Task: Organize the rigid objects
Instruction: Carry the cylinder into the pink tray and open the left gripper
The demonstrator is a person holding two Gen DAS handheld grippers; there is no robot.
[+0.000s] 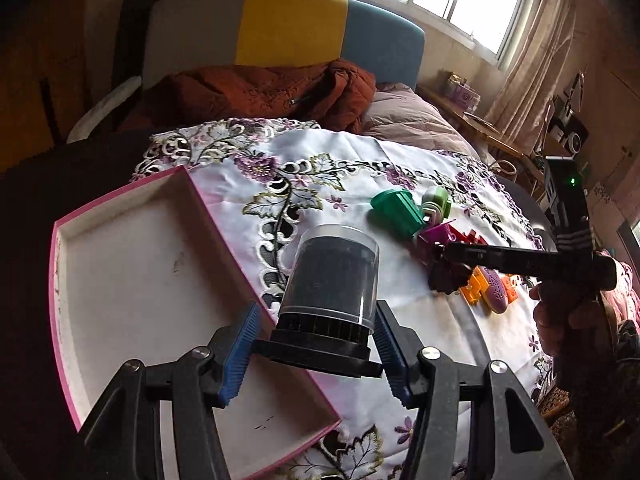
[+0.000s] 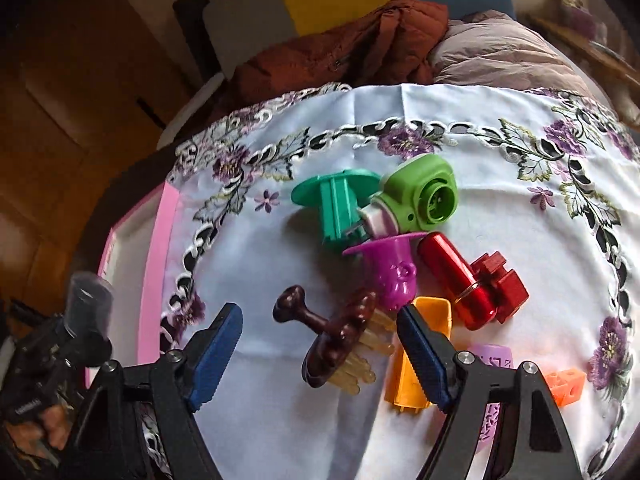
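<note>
Rigid objects were split between two places: one dark cylindrical container with a clear cap [image 1: 330, 280] was clenched by its black base between the blue pads of the left tool [image 1: 316, 344], carried over the right edge of the pink-rimmed tray [image 1: 120, 264], whose white floor looked bare wherever it showed. Everything else lay in a loose pile on the embroidered floral cloth [image 2: 400, 128] covering the surface.

That pile held a teal flanged piece [image 2: 340, 204], a green camera-shaped toy [image 2: 416, 196], a magenta flanged piece [image 2: 394, 272], a red metal cylinder [image 2: 456, 280] touching a dark red block [image 2: 504, 284], an orange scoop-like part [image 2: 424, 344], a small orange cube [image 2: 566, 386] and a lilac piece [image 2: 494, 354] partly hidden behind the tool.

The right tool [image 2: 320, 354] hung released over a dark brown wooden-handled comb [image 2: 340, 336], its jaws standing on either side of it without pressing. No earlier view was given, so only that spread stance could be reported.

Judged from this, the sorting had barely begun: nothing appeared to rest in the tray yet, the container looked about to be the first item placed, and the comb seemed the likely next pick, with the remaining pile untouched.
</note>
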